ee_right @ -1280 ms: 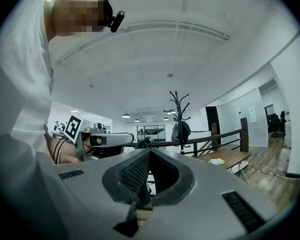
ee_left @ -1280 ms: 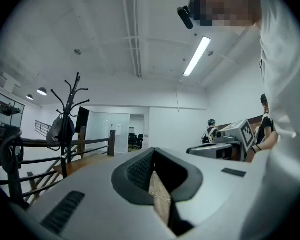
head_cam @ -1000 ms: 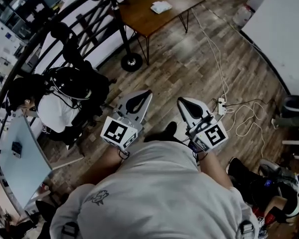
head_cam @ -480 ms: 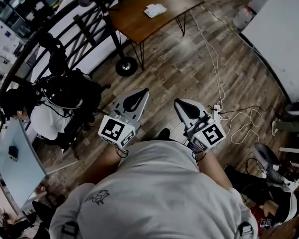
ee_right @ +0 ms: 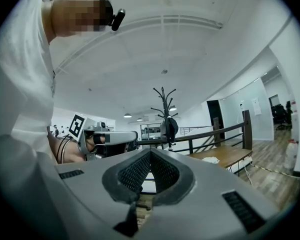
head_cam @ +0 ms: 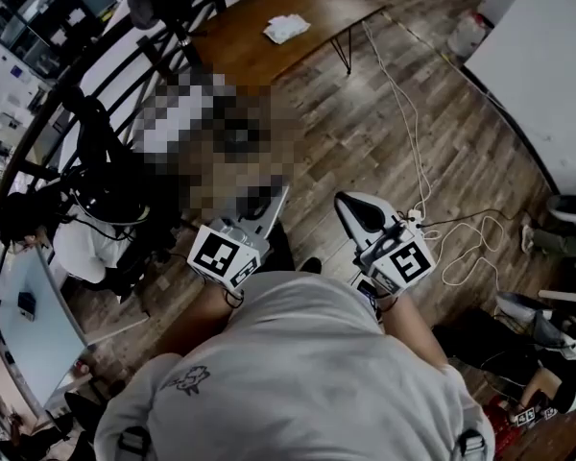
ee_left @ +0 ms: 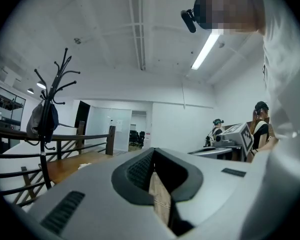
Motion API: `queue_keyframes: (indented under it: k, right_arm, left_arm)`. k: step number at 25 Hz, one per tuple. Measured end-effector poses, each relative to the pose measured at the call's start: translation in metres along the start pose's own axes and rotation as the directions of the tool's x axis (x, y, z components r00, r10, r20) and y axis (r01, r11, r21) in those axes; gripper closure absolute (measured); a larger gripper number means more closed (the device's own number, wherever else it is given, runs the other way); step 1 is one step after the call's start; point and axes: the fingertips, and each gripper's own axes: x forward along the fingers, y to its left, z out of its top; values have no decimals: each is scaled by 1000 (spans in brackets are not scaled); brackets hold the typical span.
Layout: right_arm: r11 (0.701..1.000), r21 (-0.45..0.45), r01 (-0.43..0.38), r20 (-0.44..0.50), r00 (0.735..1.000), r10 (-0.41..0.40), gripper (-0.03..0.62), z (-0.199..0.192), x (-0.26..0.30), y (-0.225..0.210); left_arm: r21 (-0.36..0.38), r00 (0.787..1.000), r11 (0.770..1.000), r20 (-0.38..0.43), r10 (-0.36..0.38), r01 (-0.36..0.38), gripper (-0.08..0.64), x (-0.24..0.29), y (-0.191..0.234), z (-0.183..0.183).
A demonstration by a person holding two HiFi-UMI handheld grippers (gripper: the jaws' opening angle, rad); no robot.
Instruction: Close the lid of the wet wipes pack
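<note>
Wipes pack point(head_cam: 286, 29) — well beyond left hand-held gripper point(head_cam: 271, 197)

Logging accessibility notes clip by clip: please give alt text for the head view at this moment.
Seen from above, a person in a light shirt holds the left gripper and right gripper level over a wood floor, both closed and empty. Ahead stands a wooden table with a white pack on it; white cables trail across the floor.
</note>
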Motion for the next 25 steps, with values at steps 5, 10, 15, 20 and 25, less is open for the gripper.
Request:
queue_keyframes:
  k: [5, 10, 15, 20, 25]
  right_arm:
    - [1000, -5, 26, 2, 1000, -26, 560, 8, 7, -22]
    - [1000, -11, 19, -3, 1000, -19, 560, 10, 31, -44]
    - [1000, -17, 17, -7, 1000, -17, 560, 14, 70, -68]
    - [1000, -19, 24, 4, 1000, -24, 560, 25, 121, -97]
    - [999, -16, 34, 22, 999, -33, 560, 42, 173, -117]
  left_arm:
    - [12, 999, 999, 14, -35, 34, 546, 24, 9, 9]
    - [0, 998, 999, 12, -54, 54, 546, 48, 35, 10]
    - [7, 997, 998, 36, -63, 63, 546, 66, 75, 19]
    - [19, 997, 997, 41, -70, 69, 546, 84, 128, 29]
    - [42, 995, 995, 37, -95, 93, 546, 98, 179, 45]
